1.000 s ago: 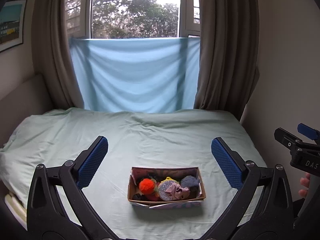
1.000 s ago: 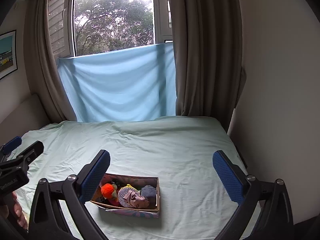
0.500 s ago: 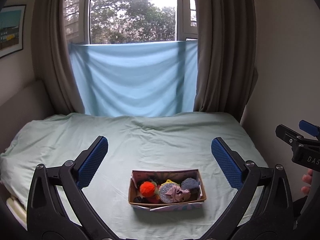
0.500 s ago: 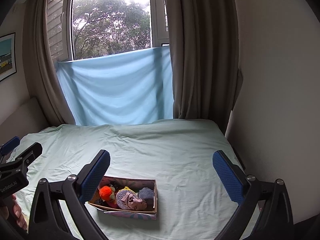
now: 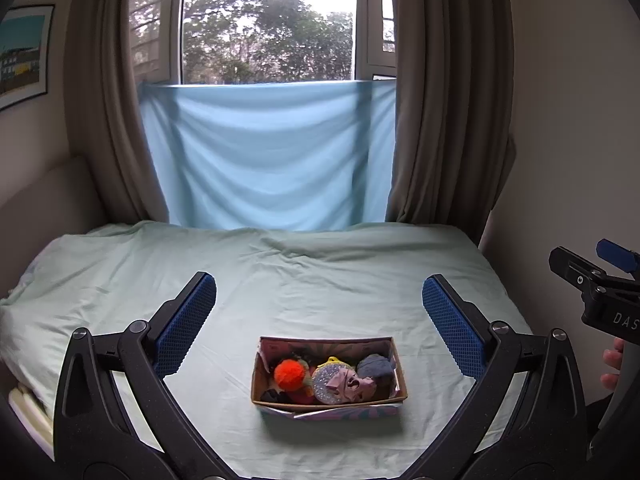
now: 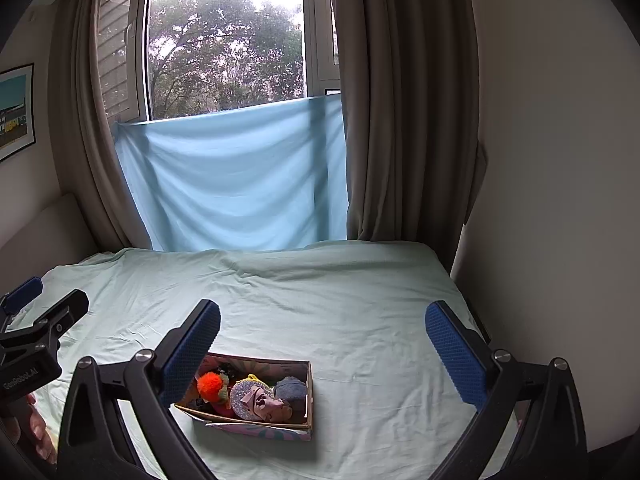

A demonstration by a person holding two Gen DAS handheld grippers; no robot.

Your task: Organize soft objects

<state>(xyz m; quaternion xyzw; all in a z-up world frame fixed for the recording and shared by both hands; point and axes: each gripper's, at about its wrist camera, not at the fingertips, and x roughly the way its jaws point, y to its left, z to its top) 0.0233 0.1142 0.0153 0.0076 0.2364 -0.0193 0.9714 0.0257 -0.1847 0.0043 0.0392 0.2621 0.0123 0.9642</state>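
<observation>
Dark items on the cardboard box's [image 5: 329, 399] floor, beneath the orange pompom [image 5: 289, 374], are too small and shadowed to identify.

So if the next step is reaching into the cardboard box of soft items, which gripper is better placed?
Probably the left gripper: in its view the box sits centred between its open fingers. From the right gripper, also open, the box lies off toward its left finger.
</observation>
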